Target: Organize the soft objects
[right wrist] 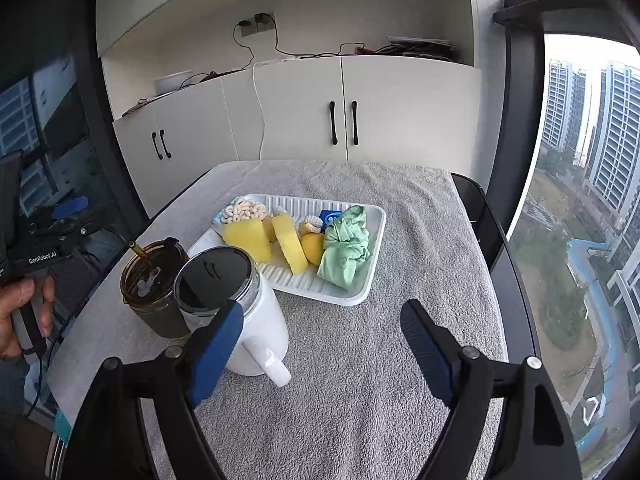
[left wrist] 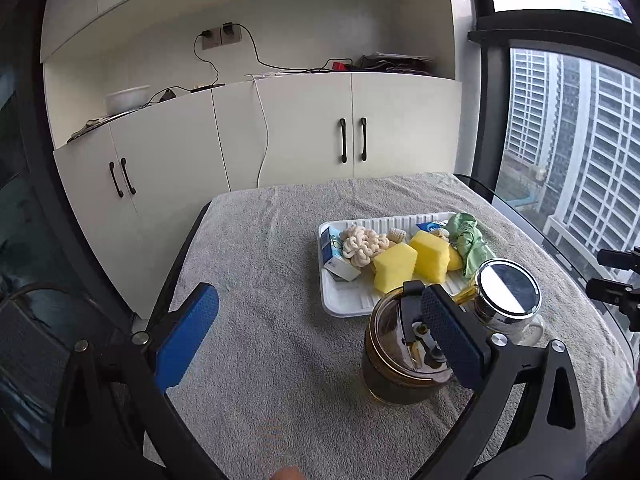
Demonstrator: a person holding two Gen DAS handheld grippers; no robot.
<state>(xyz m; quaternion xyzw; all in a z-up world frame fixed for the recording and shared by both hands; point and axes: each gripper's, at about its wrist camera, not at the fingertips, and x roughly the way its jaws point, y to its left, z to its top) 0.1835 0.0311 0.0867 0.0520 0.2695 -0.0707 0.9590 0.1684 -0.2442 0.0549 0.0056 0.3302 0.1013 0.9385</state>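
Currently, a white tray sits toward the table's far edge on a gray towel, filled with light, squashy things: two yellow sponges, a knotted green cloth at its right end, and a cream knit piece. They would likely compress easily; pinch each across its middle. Both the left gripper and right gripper hang wide apart, holding nothing, near two cups.

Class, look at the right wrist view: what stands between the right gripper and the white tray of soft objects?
Mostly bare grey towel separates the right gripper from the white tray. The white mug stands just left of that stretch, beside the left finger.
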